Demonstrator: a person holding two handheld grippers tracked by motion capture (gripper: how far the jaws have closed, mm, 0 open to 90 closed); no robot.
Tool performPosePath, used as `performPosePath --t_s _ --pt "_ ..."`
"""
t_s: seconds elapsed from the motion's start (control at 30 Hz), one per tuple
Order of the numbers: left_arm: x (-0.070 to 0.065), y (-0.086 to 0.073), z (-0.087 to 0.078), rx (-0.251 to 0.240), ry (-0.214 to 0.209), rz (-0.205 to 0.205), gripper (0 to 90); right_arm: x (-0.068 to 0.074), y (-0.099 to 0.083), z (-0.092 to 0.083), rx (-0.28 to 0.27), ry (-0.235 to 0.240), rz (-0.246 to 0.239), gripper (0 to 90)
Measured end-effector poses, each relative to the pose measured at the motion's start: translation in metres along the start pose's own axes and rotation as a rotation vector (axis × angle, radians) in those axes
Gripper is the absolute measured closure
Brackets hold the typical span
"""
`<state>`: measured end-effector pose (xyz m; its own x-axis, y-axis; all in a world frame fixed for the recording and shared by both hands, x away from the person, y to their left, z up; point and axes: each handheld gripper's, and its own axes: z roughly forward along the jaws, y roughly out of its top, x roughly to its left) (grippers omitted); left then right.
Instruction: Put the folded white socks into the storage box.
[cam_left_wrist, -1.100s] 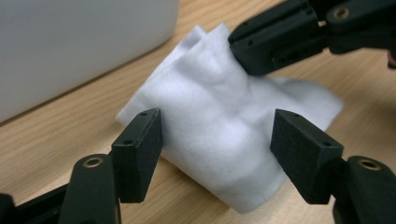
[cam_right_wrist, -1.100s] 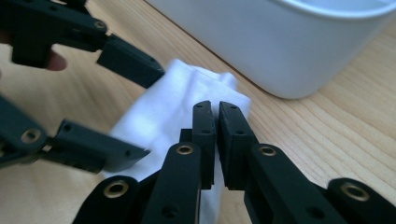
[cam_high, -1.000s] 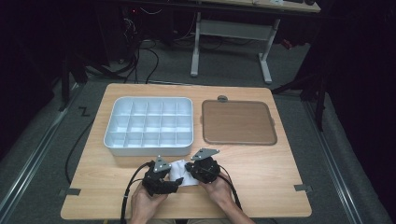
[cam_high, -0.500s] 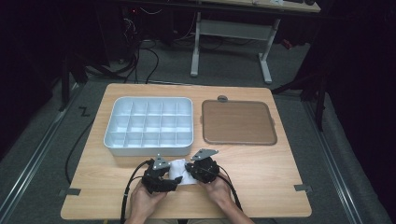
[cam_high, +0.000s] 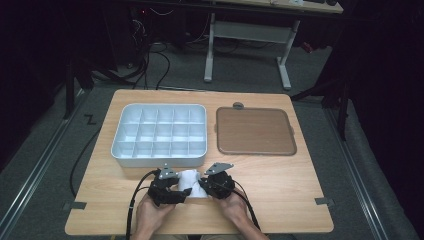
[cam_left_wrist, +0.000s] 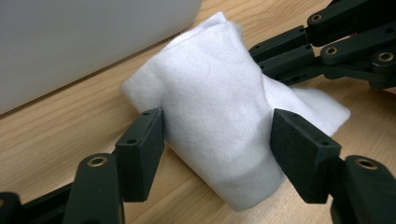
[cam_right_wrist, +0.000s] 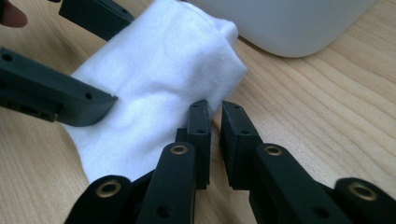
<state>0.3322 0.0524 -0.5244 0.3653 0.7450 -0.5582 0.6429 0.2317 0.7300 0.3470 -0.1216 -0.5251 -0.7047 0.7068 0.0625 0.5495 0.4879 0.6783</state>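
Near table's front edge, just before white plastic compartment tray (cam_high: 159, 135): folded white cloth (cam_left_wrist: 219, 116) lying flat. Left gripper (cam_left_wrist: 217, 140) straddling it, jaws spread, likely readying a grasp. Right gripper (cam_right_wrist: 215, 135) nearly closed, touching cloth's edge, seemingly steadying, gripping nothing visible.

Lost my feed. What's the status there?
Left tongs open, straddling white cloth. Right tongs nearly shut at the cloth's edge. Compartment tray just behind, untouched.

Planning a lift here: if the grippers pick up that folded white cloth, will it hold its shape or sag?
The white cloth looks like soft knit fabric, bulging between the left gripper jaws, so it will probably sag and unfold. It seems light for its bulk. The right gripper, jaws nearly closed beside its edge, may grip only one layer, if any.
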Motion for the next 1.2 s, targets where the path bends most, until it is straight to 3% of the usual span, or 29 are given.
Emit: performPosePath --t_s 0.27,0.47,0.67,0.77,1.0,1.07,1.2 --pt "0.006 0.007 -0.01 -0.024 0.001 -0.023 35.5 0.003 -0.001 0.002 -0.022 0.003 0.018 75.5" --pt "0.009 0.023 -0.02 -0.057 0.005 -0.091 29.5 0.003 -0.002 -0.001 -0.033 -0.001 0.022 70.7" --pt "0.011 0.032 -0.016 -0.088 0.021 -0.144 26.6 -0.005 -0.009 -0.017 -0.06 -0.029 0.045 67.7" --pt "0.013 0.032 -0.009 -0.082 0.034 -0.164 25.8 -0.014 -0.016 -0.024 -0.067 -0.063 0.055 66.3" --pt "0.016 0.03 0.003 -0.073 0.068 -0.183 26.0 -0.046 -0.043 -0.047 -0.078 -0.14 0.134 62.6" --pt "0.018 0.028 0.006 -0.069 0.083 -0.172 26.7 -0.056 -0.052 -0.055 -0.084 -0.166 0.164 60.9" --pt "0.02 0.023 0.011 -0.048 0.085 -0.188 27.5 -0.073 -0.07 -0.069 -0.076 -0.238 0.2 57.6"
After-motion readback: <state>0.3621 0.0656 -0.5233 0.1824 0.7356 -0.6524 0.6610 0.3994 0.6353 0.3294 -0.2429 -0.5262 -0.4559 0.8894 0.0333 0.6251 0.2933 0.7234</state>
